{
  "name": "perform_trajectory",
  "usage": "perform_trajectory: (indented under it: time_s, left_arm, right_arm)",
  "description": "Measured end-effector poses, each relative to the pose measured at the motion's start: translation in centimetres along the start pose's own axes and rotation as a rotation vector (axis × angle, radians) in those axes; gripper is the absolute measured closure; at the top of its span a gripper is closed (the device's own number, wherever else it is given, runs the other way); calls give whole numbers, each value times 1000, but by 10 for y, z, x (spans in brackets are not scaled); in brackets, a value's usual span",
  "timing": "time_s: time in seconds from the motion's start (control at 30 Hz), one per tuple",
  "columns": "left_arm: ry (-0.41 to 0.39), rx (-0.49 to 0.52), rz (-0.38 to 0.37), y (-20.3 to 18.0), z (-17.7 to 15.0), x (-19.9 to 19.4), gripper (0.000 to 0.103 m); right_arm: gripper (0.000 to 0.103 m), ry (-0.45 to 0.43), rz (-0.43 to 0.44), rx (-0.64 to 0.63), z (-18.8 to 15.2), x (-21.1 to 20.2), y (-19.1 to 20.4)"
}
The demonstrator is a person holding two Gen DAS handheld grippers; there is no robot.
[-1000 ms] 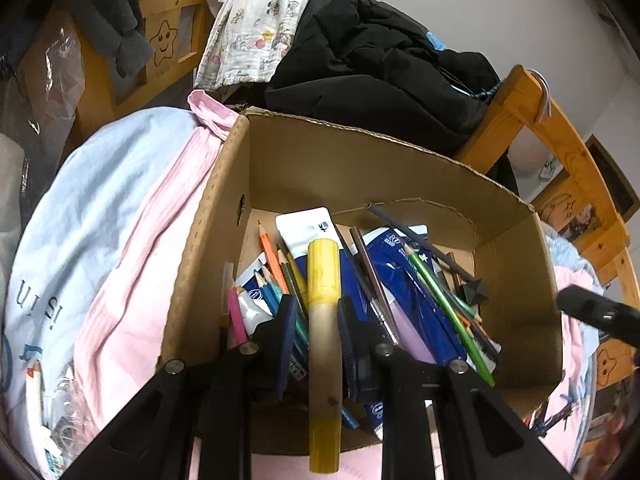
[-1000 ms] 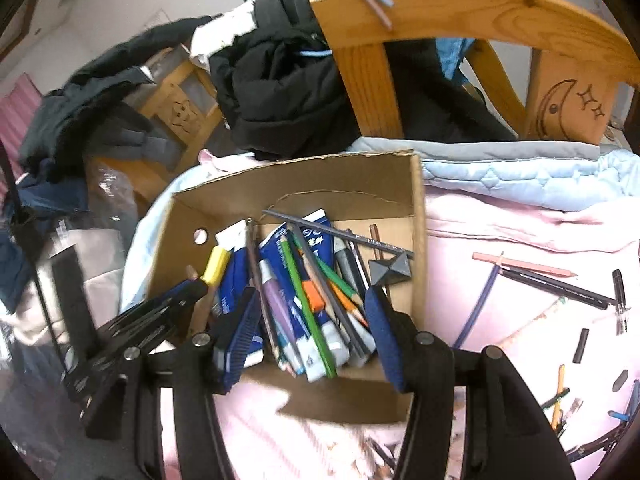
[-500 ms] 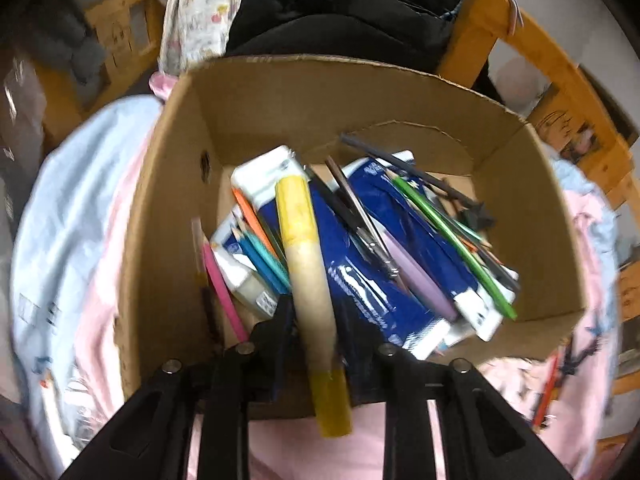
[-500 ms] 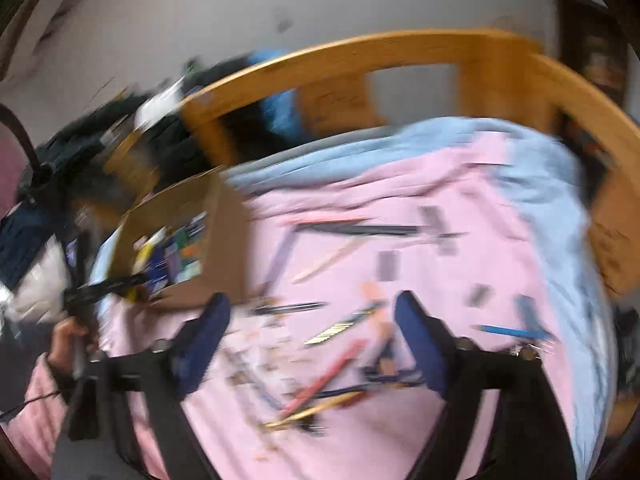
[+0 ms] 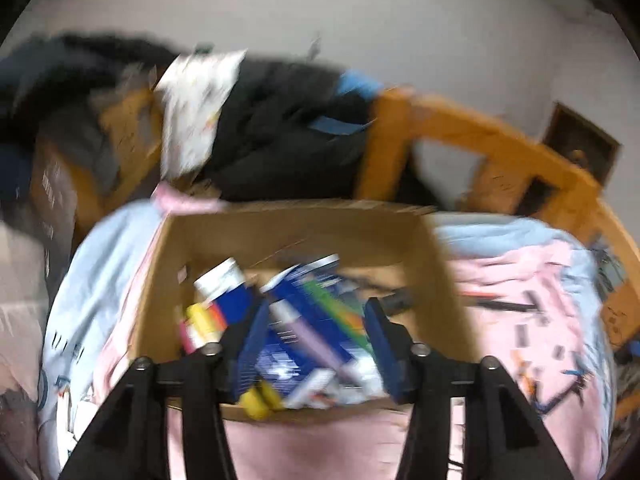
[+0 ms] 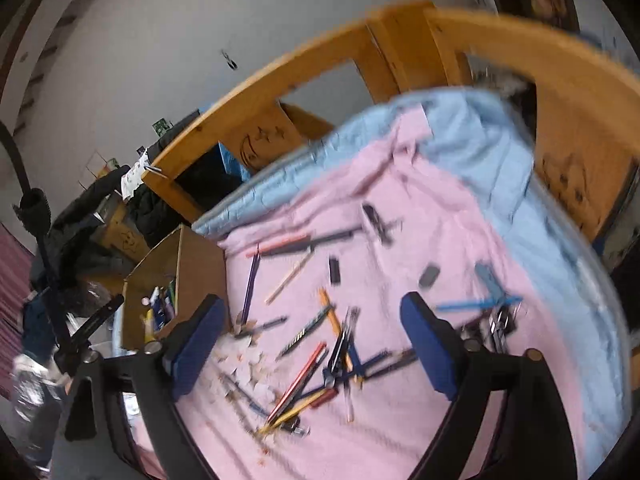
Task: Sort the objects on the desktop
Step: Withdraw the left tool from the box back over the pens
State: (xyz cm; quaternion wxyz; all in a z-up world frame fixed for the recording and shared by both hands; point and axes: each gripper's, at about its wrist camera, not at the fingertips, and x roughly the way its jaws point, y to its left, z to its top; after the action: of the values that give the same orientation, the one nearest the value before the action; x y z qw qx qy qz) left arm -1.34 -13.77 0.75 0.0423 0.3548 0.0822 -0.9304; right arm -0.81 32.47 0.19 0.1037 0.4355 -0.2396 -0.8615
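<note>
The left gripper [image 5: 316, 344] has just been opening; its jaws stand apart with nothing clamped, above the near rim of the cardboard box [image 5: 444, 280]. The yellow-capped glue stick [image 5: 256, 404] lies over that near edge, among blue tubes and pencils inside. The right gripper [image 6: 312, 344] has also just been opening — jaws wide, empty — over scattered pencils and pens [image 6: 308, 368] on the pink sheet [image 6: 400, 432]. Bare sheet lies beyond them; farther off, the blue quilt [image 6: 472, 132] and the wooden bed rail [image 6: 400, 32] bound the surface.
</note>
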Motion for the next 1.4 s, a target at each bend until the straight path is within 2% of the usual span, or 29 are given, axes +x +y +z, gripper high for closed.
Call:
perform_trajectory:
  time_s: [0.07, 0.23, 0.33, 0.47, 0.63, 0.73, 0.83, 1.0, 1.13, 1.23, 1.3, 1.4]
  left_arm:
    - [-18, 75, -75, -27, -5, -19, 38]
    - [-10, 278, -143, -78, -22, -30, 38]
    - [53, 284, -217, -94, -29, -23, 38]
    - [150, 280, -309, -109, -40, -12, 38]
    - [182, 357, -296, -132, -58, -6, 38]
    - [206, 393, -282, -138, -69, 6, 38]
    - [234, 495, -242, -155, -87, 23, 38]
    - [246, 614, -251, -172, -109, 31, 38]
    - [258, 687, -238, -181, -125, 36, 38]
    - [269, 697, -243, -185, -129, 40, 38]
    - [255, 648, -253, -186, -126, 44, 38]
    - [188, 606, -225, -201, -116, 50, 38]
  right_arm:
    - [8, 73, 61, 101, -1, 10, -23]
    - [8, 172, 208, 353, -8, 26, -70]
    - [8, 194, 219, 398, -12, 30, -80]
    - [8, 188, 228, 383, -13, 27, -76]
    - [8, 224, 225, 336, -16, 40, -62]
    - [8, 305, 251, 371, -27, 63, -60]
    - [8, 367, 263, 397, -35, 79, -58]
    - [8, 351, 248, 390, -31, 77, -59]
    - [7, 384, 230, 416, -32, 90, -65]
    - [7, 392, 257, 443, -29, 95, -68]
    - [7, 368, 273, 461, -24, 93, -71]
    - [7, 342, 276, 473, -18, 90, -74]
